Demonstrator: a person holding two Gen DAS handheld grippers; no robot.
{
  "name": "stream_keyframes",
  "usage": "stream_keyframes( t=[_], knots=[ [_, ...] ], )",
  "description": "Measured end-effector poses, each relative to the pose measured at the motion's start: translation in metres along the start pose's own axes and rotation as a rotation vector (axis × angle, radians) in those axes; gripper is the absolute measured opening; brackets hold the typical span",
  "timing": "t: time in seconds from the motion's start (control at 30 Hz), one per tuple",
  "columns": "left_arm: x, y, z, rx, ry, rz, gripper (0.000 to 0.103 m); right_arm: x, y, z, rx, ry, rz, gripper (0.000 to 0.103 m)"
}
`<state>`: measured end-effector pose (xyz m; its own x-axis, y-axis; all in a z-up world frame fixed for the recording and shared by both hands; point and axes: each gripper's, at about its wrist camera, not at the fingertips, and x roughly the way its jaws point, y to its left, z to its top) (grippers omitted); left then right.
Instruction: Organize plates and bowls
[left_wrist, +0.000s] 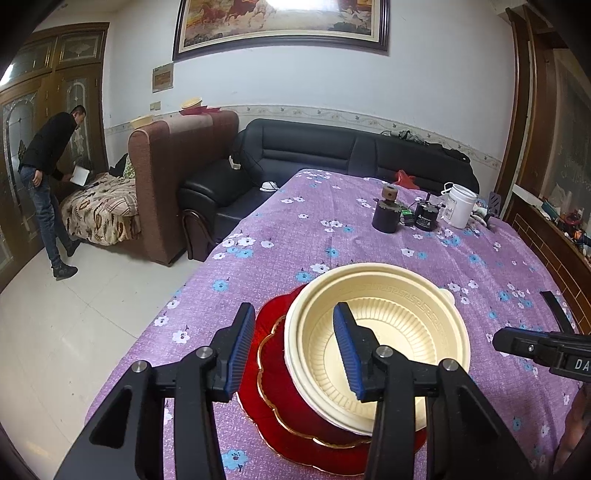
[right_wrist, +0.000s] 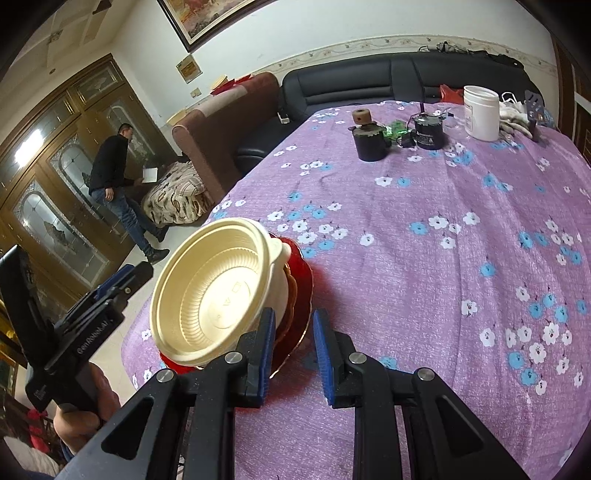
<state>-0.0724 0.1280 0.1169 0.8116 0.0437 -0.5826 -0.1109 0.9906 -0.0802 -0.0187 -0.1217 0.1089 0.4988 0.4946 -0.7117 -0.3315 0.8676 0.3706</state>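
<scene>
The cream bowl (left_wrist: 376, 343) sat on the red plate (left_wrist: 280, 402) on the purple tablecloth (right_wrist: 406, 258), its rim loose between the left gripper's (left_wrist: 295, 350) parted jaws, while the right gripper (right_wrist: 293, 354) hovered narrow and empty beside the plate.

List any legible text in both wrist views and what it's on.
"GenRobot.AI": left tongs body, right wrist view.
"DA", cut off by the frame edge: right tongs body, left wrist view.
White tub label: too small to read.
Black cylinder label: blurred, unreadable.
Wall plaque: too small to read.
Cream bowl base embossing: shapes only, unreadable.
</scene>
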Motion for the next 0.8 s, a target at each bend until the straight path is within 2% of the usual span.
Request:
stream_keyframes(
  t=[0.27, 0.57, 0.8],
  knots=[
    [-0.006, 0.016, 0.0, -0.033, 0.003, 0.01, 0.044, 0.004, -0.006, -0.004, 0.01, 0.007, -0.013, 0.024],
    [0.004, 0.049, -0.008, -0.111, 0.054, 0.021, 0.044, 0.019, -0.012, -0.006, 0.016, 0.034, -0.022, 0.024],
    [0.016, 0.061, -0.018, -0.128, 0.101, 0.024, 0.044, 0.033, -0.016, -0.008, 0.022, 0.06, -0.031, 0.024]
  ],
)
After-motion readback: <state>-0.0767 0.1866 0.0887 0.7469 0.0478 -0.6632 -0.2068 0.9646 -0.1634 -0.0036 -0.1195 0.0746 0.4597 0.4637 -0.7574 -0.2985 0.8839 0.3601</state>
